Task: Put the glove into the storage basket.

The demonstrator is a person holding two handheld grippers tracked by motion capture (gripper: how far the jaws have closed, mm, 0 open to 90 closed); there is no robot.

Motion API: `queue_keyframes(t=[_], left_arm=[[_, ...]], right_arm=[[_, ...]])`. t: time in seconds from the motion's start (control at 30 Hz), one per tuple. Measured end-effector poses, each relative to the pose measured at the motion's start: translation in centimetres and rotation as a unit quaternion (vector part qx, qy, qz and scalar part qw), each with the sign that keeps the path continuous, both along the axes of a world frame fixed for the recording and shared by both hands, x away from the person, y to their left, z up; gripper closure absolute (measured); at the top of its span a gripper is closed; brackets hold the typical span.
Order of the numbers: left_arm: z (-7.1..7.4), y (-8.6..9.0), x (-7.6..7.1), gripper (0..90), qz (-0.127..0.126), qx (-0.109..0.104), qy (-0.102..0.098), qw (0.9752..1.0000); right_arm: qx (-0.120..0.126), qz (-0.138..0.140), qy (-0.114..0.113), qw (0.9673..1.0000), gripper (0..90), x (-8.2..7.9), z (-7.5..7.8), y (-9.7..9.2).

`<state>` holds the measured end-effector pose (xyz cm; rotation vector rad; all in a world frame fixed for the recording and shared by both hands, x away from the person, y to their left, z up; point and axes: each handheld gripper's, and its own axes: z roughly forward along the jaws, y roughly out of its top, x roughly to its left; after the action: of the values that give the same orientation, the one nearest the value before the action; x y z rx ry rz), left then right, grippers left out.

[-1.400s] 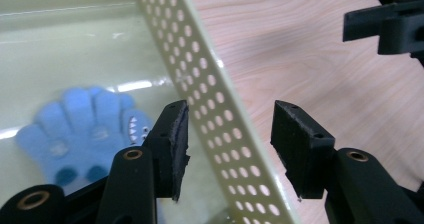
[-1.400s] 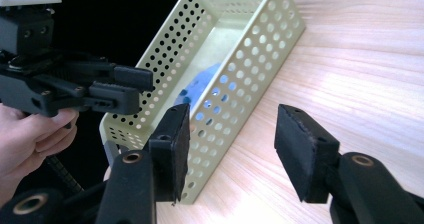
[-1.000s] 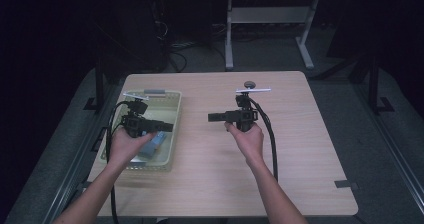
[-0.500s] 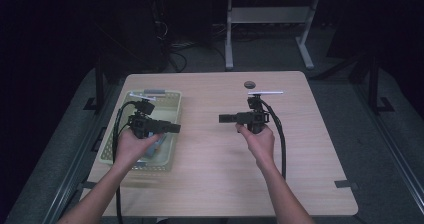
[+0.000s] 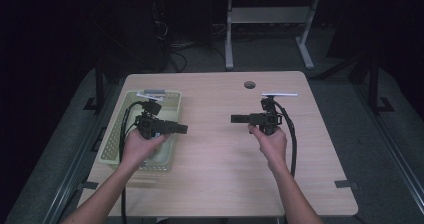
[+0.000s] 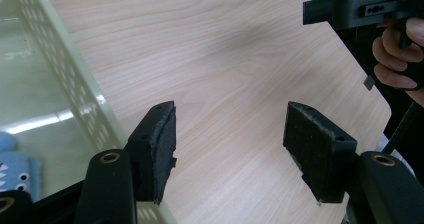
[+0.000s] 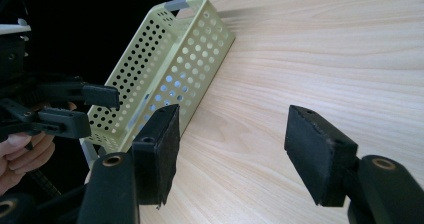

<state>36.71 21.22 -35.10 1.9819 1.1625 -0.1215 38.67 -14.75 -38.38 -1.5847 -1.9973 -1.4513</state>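
A pale green perforated basket [image 5: 114, 134] stands at the table's left; in the left gripper view a blue cloth thing with cartoon eyes and teeth [image 6: 12, 164] lies inside it. My left gripper [image 5: 181, 129] is level over the basket's right wall and points right, jaws open over bare wood [image 6: 230, 129]. My right gripper [image 5: 234, 118] hovers right of centre and points left at it, jaws open with nothing between them [image 7: 232, 134]. Both pairs of jaws have just been opening. The two grippers face each other, well apart.
The wooden table [image 5: 215, 179] has a round cable hole [image 5: 249, 84] and a thin white strip [image 5: 280, 94] at the back right. The basket has a grey handle [image 5: 154, 91] at its far end. Cables trail from both grippers toward the front edge. Dark floor surrounds the table.
My right hand has moved to the right, widening the gap between the grippers. The blue thing seen beside my left hand in the high view is now hidden under it.
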Motion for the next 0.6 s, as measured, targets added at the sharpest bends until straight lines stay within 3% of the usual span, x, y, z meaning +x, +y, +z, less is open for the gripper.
queue_keyframes(t=[0.6], left_arm=[[-0.4,-2.7,-0.1,36.5,-0.021,-0.02,0.005,0.9996]], right_arm=[[0.002,-0.013,0.001,0.9999,37.1,-0.7,-0.4,-3.1]])
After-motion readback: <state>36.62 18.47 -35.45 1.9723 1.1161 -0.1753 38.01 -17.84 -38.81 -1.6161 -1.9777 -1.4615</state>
